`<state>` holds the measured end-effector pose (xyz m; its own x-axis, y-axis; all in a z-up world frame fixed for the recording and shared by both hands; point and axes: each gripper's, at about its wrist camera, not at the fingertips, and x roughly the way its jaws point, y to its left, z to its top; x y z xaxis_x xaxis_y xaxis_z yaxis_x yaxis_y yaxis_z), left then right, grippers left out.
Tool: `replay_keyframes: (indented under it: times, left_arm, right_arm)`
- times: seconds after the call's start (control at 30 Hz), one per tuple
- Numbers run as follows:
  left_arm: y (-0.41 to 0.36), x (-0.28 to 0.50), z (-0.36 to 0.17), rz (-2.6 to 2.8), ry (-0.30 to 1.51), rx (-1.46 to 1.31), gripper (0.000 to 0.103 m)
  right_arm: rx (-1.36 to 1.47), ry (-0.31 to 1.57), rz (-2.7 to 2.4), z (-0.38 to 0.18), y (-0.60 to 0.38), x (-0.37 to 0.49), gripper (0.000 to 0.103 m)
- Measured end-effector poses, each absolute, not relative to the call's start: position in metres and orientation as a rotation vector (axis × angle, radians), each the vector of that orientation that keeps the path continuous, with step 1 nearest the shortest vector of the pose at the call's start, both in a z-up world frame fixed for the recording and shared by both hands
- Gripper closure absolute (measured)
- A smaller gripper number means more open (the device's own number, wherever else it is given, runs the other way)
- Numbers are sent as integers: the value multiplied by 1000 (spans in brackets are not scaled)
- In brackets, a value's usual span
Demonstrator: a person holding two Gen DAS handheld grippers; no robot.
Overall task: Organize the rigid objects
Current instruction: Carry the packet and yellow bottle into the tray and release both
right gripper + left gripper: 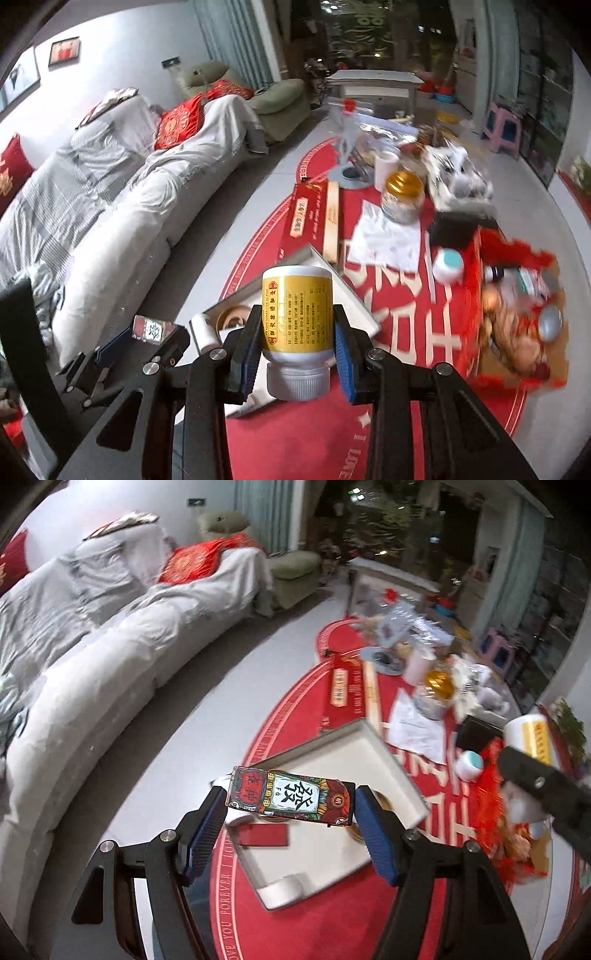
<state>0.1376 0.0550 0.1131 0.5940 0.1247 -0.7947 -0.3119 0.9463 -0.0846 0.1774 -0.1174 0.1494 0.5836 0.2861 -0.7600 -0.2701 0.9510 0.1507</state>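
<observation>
Blue-padded fingers (pixel 205 834) of the left gripper (pixel 291 825) sit closest to the lens, clamped on the two short ends of a printed mahjong-pattern box (pixel 291 794), which hangs level above the near-left part of the open white tray (pixel 399 771). Inside that tray lie a red card (pixel 264 835), just below the held box, and a white roll (pixel 282 888) in the near corner; something round and tan shows behind the right pad, though blur makes it hard to name.

Further right, the right gripper (pixel 298 354) has its fingers (pixel 343 360) closed on a white bottle with a yellow label (pixel 297 314), held cap toward the camera, raised above the tray's right edge. Both loads are airborne over the red table (pixel 406 332), so the step in hand looks like carrying them to a place in or beside the tray.

To do it well, I would bring one load down at a time. The box should go onto bare tray floor beyond the red card, kept flat so it lands on its broad face. The bottle is gripped across its round body, so it may twist; set it on its base well right of the box, clear of the tray wall, and release only once it rests. Keep both grippers away from the gold-lidded jar (pixel 403 195) beyond the tray.
</observation>
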Motion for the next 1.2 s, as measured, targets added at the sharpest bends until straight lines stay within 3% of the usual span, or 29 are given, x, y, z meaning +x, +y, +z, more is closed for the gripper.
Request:
replay_keyframes:
  times: [0.57,1.2]
  left_arm:
    - [70,197,-9,312,1195,-248,30]
    - [68,225,-56,301,1296,-253,30]
  right_arm:
    - [-72,1173,315,39,-77,258,66]
    - [-125,1255,288,-17,-72,291,66]
